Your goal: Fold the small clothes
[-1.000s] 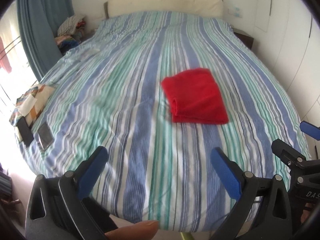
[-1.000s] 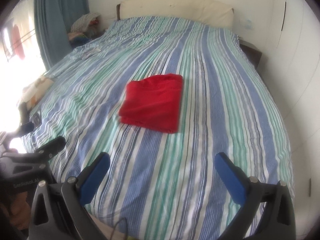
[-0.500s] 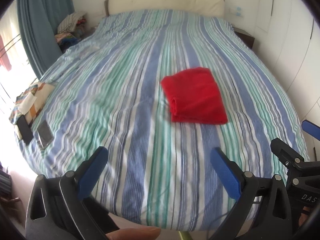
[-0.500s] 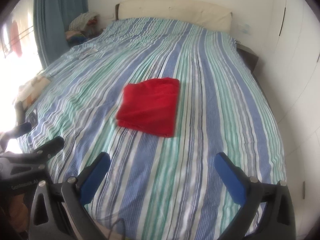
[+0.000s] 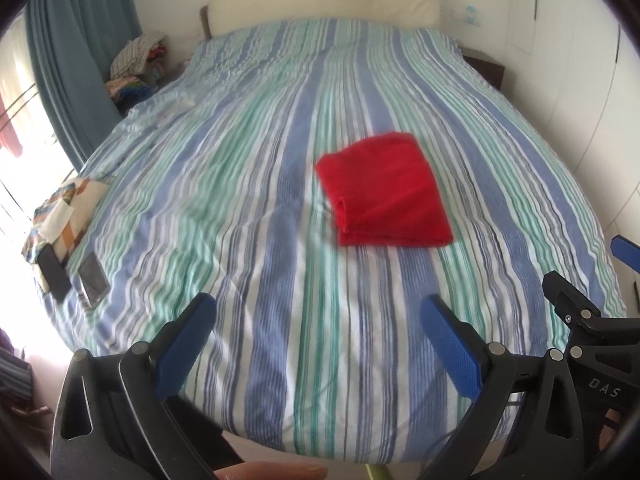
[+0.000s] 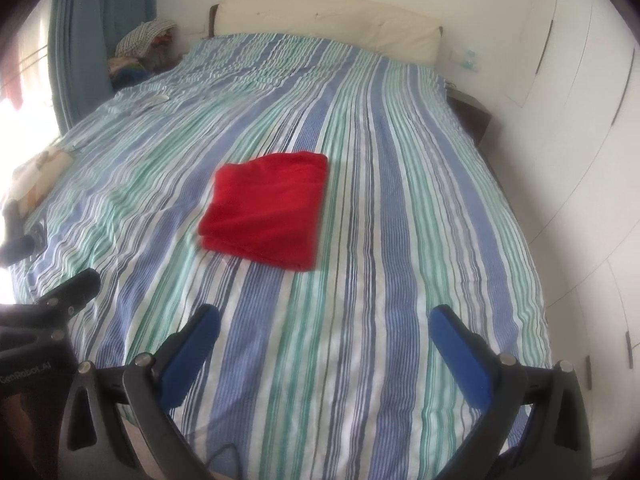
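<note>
A red garment [image 5: 386, 194] lies folded into a flat rectangle on the striped bed cover [image 5: 240, 184], near the middle of the bed. It also shows in the right wrist view [image 6: 266, 210]. My left gripper [image 5: 316, 308] is open and empty, held above the foot of the bed, well short of the garment. My right gripper [image 6: 326, 318] is open and empty too, also at the foot end. The right gripper's body shows at the right edge of the left wrist view [image 5: 592, 320]; the left gripper's body shows at the left edge of the right wrist view [image 6: 52, 312].
Two phones [image 5: 76, 276] and a patterned cloth [image 5: 64, 208] lie at the bed's left edge. A pile of clothes [image 5: 136, 64] sits by the blue curtain [image 5: 76, 52]. A cream headboard [image 5: 320, 4] is at the far end. White wardrobe doors [image 6: 580, 128] run along the right.
Both grippers have drawn back and risen slightly from the bed; the right one has turned a little to the right. The red garment has stayed in place, and both grippers stay open.
</note>
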The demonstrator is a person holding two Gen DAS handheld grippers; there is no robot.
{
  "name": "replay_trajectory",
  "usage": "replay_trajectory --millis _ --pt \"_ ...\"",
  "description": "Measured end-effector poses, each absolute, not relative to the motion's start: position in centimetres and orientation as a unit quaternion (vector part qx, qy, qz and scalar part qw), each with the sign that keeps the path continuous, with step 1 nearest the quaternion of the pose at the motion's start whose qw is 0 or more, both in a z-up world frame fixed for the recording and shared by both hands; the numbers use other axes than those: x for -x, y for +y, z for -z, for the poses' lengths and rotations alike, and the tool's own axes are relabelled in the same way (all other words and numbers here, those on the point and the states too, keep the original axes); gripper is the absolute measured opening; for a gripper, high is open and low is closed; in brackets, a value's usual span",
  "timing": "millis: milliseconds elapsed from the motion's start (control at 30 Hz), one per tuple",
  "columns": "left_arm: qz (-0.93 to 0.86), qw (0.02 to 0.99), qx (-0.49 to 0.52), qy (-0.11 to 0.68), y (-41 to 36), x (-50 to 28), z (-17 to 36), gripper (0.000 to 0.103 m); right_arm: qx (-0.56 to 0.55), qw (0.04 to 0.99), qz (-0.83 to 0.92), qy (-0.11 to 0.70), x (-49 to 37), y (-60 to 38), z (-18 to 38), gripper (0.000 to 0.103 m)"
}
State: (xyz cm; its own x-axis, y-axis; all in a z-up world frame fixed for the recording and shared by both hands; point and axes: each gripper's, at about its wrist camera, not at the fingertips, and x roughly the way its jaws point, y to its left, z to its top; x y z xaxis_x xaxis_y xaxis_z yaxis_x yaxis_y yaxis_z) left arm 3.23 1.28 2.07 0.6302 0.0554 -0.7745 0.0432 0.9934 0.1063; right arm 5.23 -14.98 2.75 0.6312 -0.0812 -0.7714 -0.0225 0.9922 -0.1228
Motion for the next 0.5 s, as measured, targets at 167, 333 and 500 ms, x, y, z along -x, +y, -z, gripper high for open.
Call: replay_trajectory --millis 167,333,500 --pt "-0.008 0.903 -0.059 0.426 1.02 -3.25 -2.23 0.102 0.06 0.901 0.025 0.43 -5.24 -15.52 -2.58 0.103" --pt "-0.011 0.902 -0.062 0.426 1.1 -3.35 -2.23 0.102 0.062 0.903 0.026 0.425 -5.13 -15.39 -2.86 0.103" --pt "-0.011 0.901 -0.061 0.428 1.12 -3.45 -2.12 0.102 0.068 0.903 0.027 0.424 -5.16 -15.09 -2.98 0.103"
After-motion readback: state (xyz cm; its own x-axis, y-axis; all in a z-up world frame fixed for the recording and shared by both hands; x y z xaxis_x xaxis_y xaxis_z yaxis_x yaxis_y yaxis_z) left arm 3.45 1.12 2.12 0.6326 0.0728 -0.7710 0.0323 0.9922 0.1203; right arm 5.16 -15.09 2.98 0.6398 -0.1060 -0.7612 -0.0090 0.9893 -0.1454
